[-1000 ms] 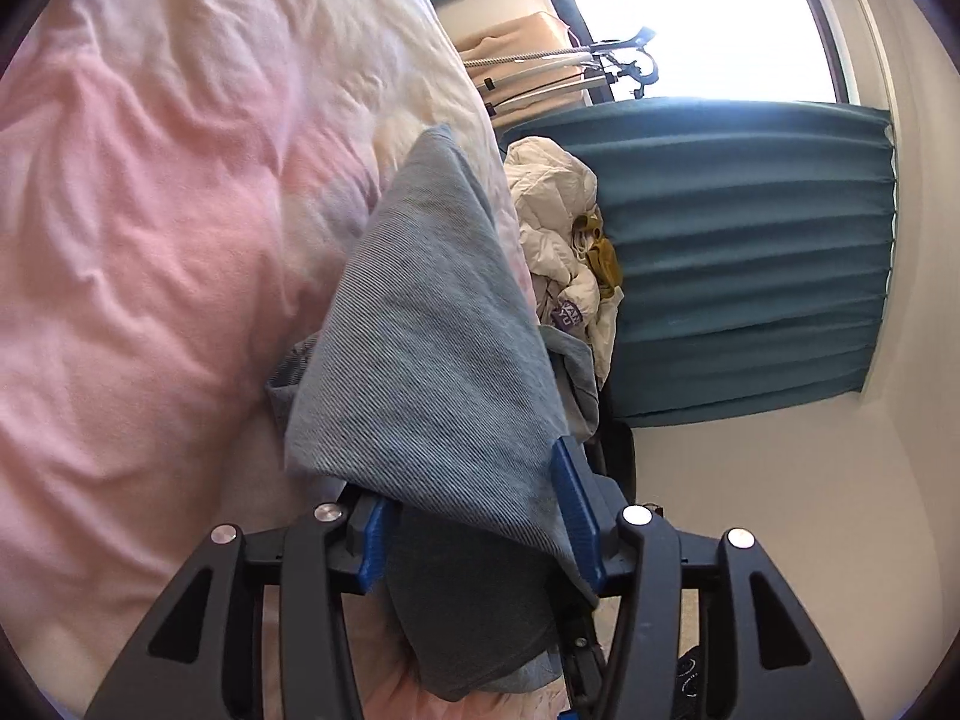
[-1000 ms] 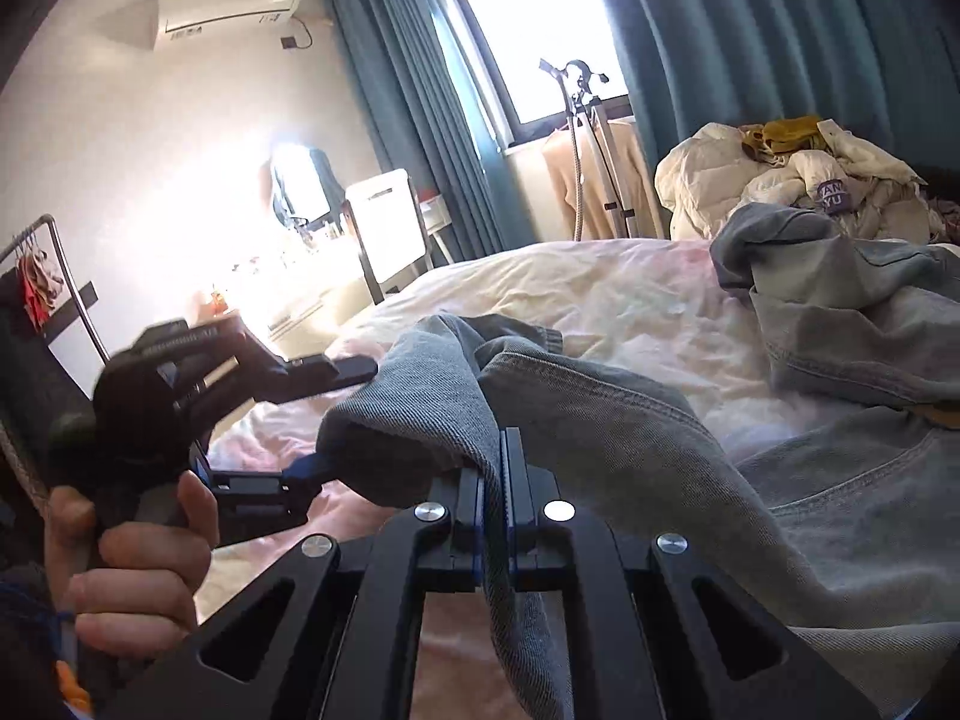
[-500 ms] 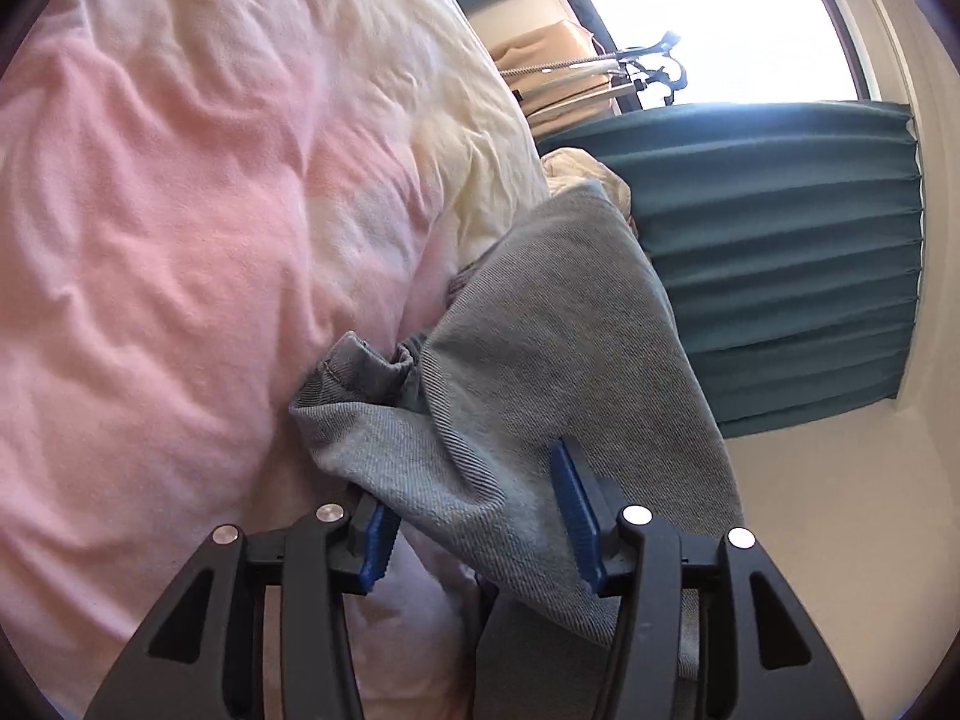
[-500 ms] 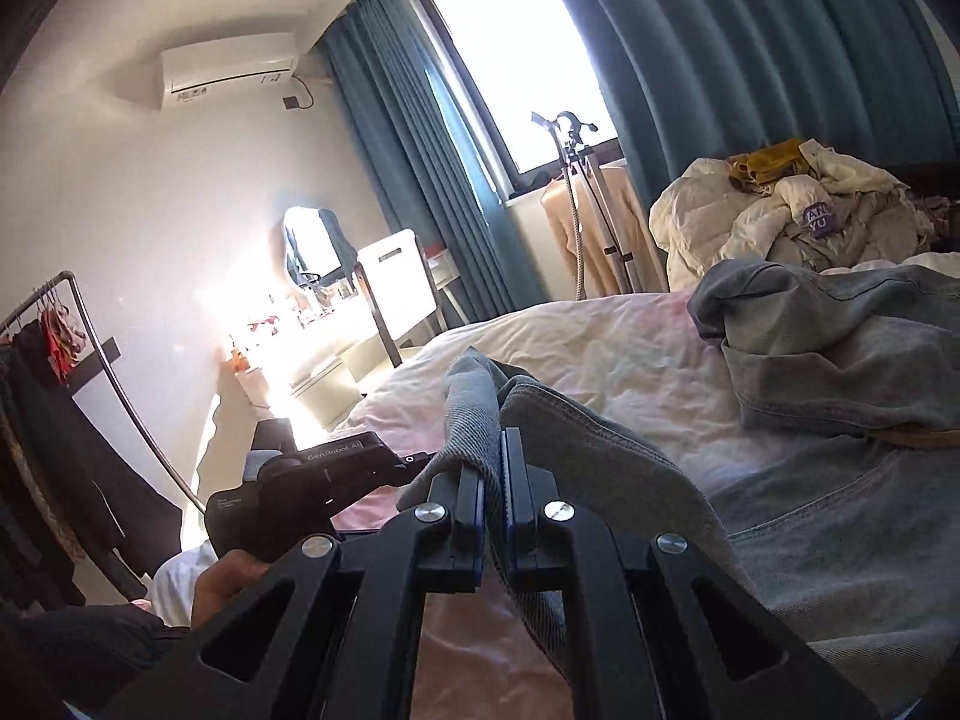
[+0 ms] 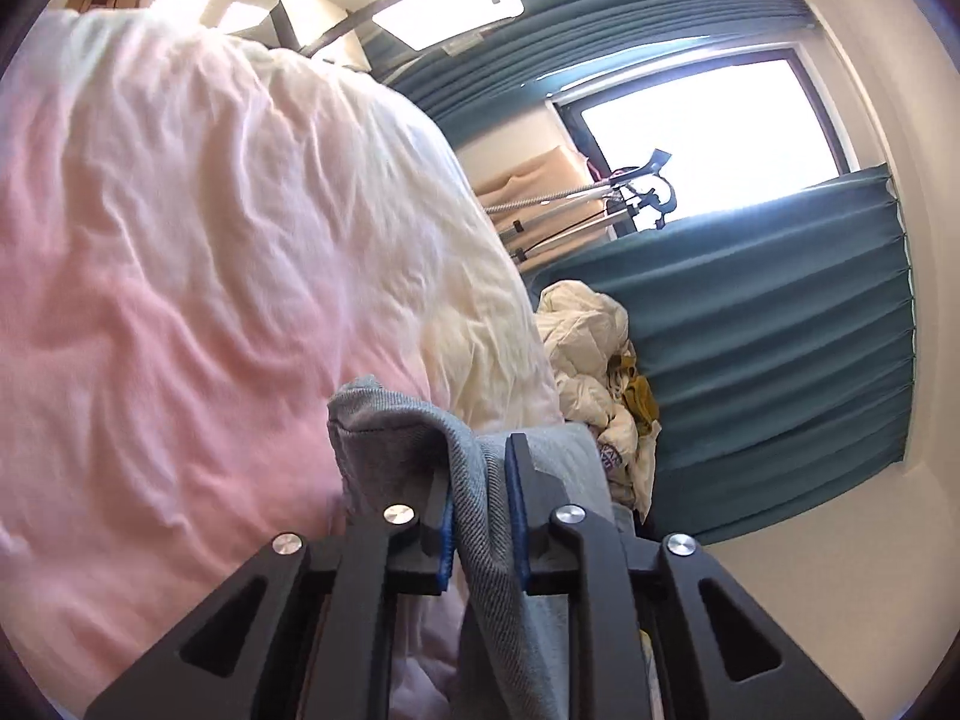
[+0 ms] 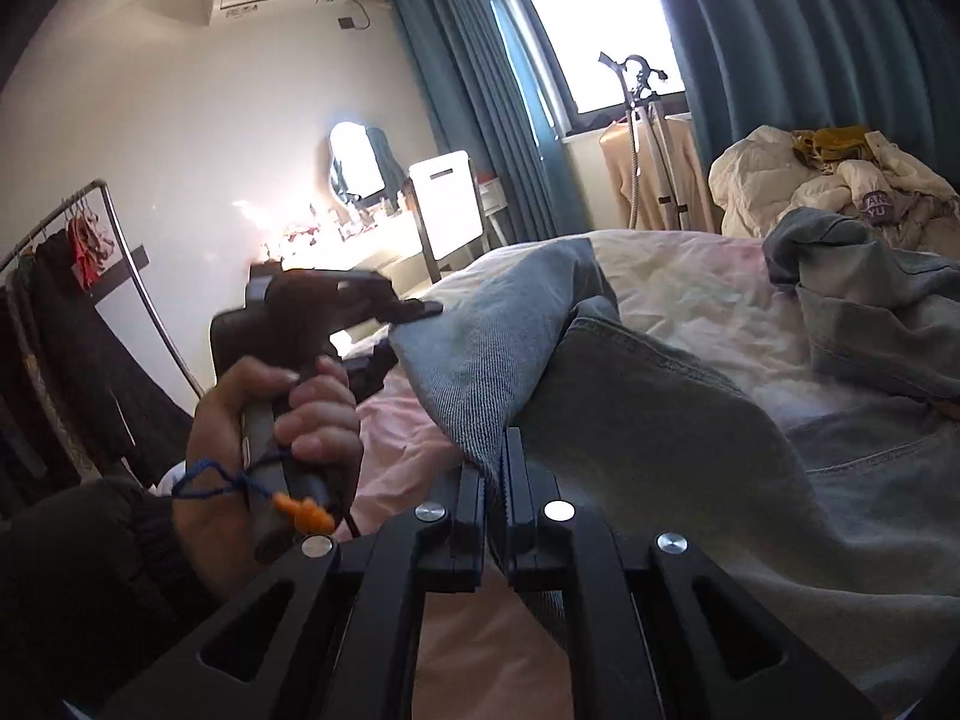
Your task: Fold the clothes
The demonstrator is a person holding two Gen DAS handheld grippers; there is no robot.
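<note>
Spread over the pink bed (image 6: pixel 690 294): denim jacket (image 6: pixel 660 420), one edge lifted clear. Left claw (image 5: pixel 480 498) and right claw (image 6: pixel 495 480) each clamped narrow on denim. Best kept taut and level between grips, carried across squarely, edges matched before release.

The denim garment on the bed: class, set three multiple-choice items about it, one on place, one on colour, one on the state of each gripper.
1. Where does the denim garment lie?
A. on the pink bedcover
B. on a chair
C. on the floor

2. What colour are the curtains?
A. red
B. teal
C. white

3. How do the left gripper and right gripper stand?
A. both open
B. one open
C. both shut on denim

Answers: 1 A, the garment spreads over the bedcover; 2 B, teal folds beside the window; 3 C, denim is pinched in each.
</note>
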